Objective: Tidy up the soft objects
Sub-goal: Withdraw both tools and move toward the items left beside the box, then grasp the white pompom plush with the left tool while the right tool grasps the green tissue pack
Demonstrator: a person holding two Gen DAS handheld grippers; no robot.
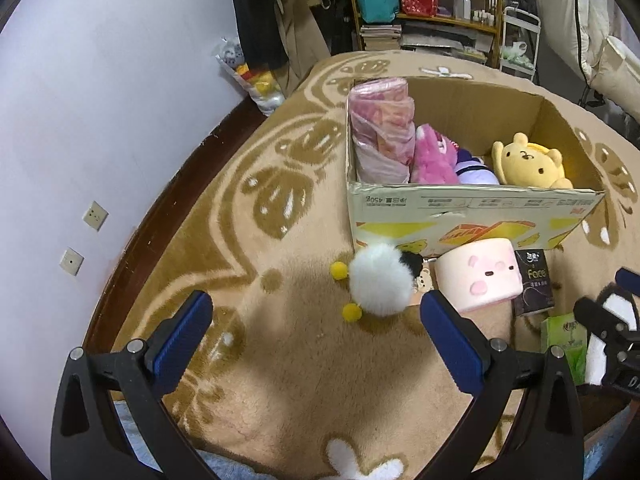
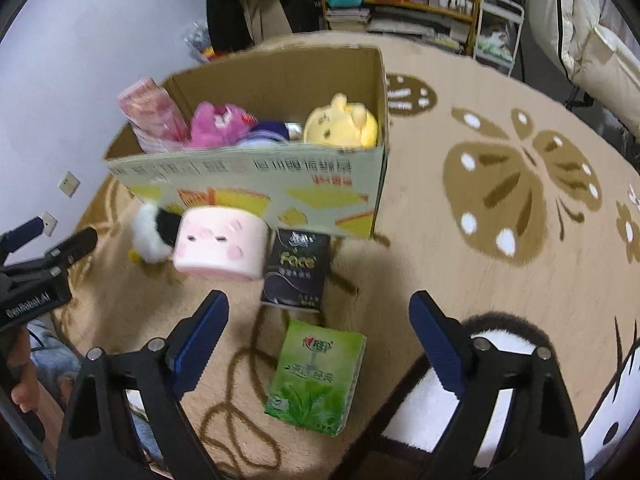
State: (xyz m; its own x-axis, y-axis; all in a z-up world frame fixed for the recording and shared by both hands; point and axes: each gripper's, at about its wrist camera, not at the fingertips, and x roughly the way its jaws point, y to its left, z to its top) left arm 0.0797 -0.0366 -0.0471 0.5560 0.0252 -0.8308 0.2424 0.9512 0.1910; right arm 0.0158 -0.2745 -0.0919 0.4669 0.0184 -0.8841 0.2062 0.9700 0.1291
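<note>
— Tissues first? green tissue pack [image 2: 316,376] lies on the rug [image 2: 460,264] between the spread fingers of the right gripper [image 2: 316,336], just below it.
— Yes. Drop straight down and pinch its long sides gently; it will squash.
— And the left gripper [image 1: 316,332]?
— Spread too, empty. White pompom toy [image 1: 380,280] sits just ahead, the cardboard box [image 1: 472,208] beyond it.

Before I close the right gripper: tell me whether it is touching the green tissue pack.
Apart. In the right wrist view the right gripper is open, and the green tissue pack lies on the carpet between the fingers, with carpet visible on both sides of it.
</note>
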